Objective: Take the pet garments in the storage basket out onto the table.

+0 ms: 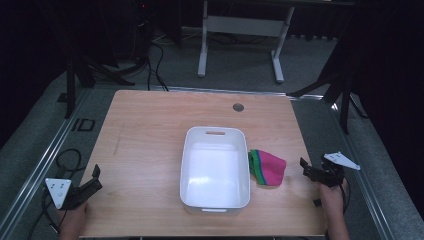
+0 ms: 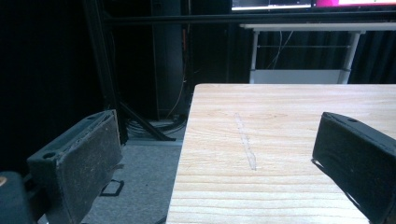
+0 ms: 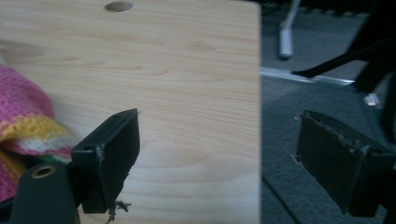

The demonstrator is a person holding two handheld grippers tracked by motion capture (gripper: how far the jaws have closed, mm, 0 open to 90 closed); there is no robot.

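Observation:
A white plastic tub [image 1: 215, 202] stands near the middle of the wooden table [image 1: 150, 135], and it looks empty. Against its right wall lies a crumpled pink cloth with green and yellow stripes [image 1: 268, 167]; in the right gripper view the cloth [image 3: 23, 121] sits just left of the jaws. My left gripper [image 1: 95, 179] rests at the table's front left corner, open, nothing between its jaws [image 2: 219, 158]. My right gripper [image 1: 306, 170] hovers at the table's right edge, a short way right of the cloth, open and holding nothing [image 3: 219, 158].
A round cable hole [image 1: 238, 107] sits near the table's far edge. Beyond the table are a white desk frame [image 1: 240, 25], dark stands and cables on grey carpet. A faint scuff mark [image 2: 245, 140] runs along the wood on the left side.

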